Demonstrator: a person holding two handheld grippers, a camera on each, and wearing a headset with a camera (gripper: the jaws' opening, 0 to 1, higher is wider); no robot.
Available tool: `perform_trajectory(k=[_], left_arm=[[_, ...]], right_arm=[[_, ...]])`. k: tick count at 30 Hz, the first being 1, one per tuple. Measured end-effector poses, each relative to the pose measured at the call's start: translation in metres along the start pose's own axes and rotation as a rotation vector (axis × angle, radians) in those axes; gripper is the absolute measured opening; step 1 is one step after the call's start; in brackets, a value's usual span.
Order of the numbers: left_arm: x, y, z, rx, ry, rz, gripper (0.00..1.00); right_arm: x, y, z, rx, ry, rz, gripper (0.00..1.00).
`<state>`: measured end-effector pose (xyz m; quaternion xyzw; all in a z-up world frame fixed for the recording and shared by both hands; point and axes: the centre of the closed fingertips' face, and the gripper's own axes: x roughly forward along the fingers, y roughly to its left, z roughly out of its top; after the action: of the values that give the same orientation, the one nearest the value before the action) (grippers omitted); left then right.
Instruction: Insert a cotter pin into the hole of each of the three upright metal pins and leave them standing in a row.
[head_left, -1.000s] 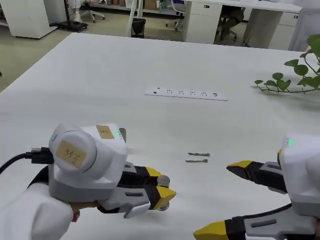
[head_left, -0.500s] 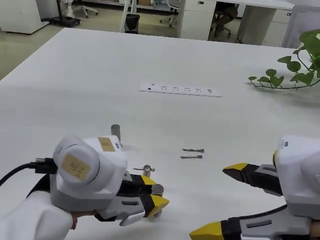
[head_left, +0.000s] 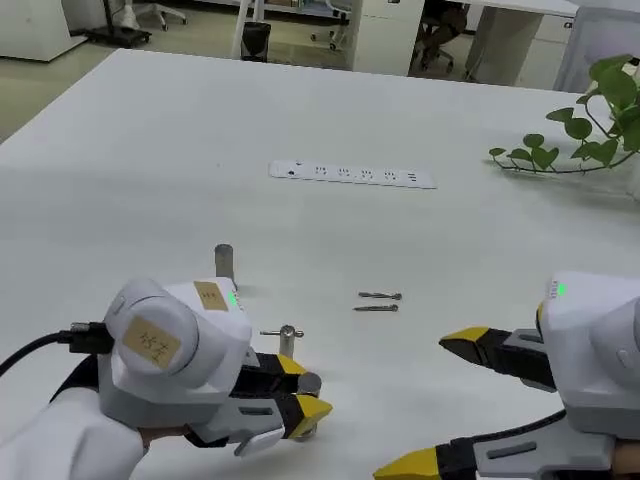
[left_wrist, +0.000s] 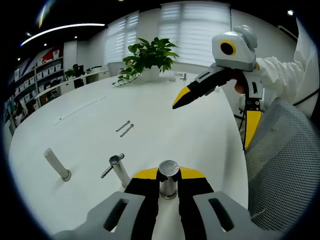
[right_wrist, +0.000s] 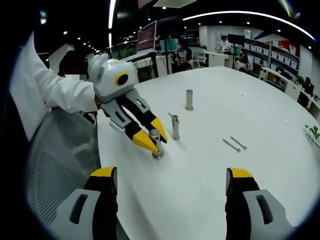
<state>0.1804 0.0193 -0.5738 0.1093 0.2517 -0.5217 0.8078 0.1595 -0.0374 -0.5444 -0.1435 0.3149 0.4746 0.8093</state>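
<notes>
Three pins (head_left: 224, 262) stand on your white table (head_left: 150, 150); your left hand-held gripper (head_left: 308, 388) clamps the nearest, and the right hand-held gripper (head_left: 412, 405) gapes apart. Two cotter pins (head_left: 378, 302) lie short of a power strip (head_left: 352, 174).

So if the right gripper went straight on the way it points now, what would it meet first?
Most likely the metal pin clamped in the left gripper, which sits almost dead ahead of the open right gripper. Depth is hard to judge, so the left gripper itself might touch first.
</notes>
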Motion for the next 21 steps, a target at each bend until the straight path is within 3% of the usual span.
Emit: perform_trajectory(k=[7, 11, 15, 19, 21], left_arm=[[0.0014, 0.0015, 0.0004, 0.018, -0.005, 0.0, 0.1], [0.0015, -0.0007, 0.0001, 0.051, -0.049, -0.001, 0.1], [0.0012, -0.0017, 0.001, 0.043, -0.061, 0.001, 0.1], [0.0005, -0.0018, -0.0004, 0.039, -0.053, -0.011, 0.11], [-0.0002, -0.0031, -0.0026, 0.039, -0.042, -0.02, 0.16]], right_arm=[[0.0004, 0.0009, -0.0002, 0.001, -0.006, 0.005, 0.87], [0.0005, 0.0022, -0.0004, -0.005, -0.004, 0.01, 0.87], [-0.0001, 0.0003, -0.0005, -0.005, -0.004, 0.001, 0.86], [0.0001, 0.0016, -0.0003, -0.007, -0.004, 0.002, 0.86], [-0.0001, 0.0029, -0.0002, -0.01, -0.005, 0.003, 0.87]])
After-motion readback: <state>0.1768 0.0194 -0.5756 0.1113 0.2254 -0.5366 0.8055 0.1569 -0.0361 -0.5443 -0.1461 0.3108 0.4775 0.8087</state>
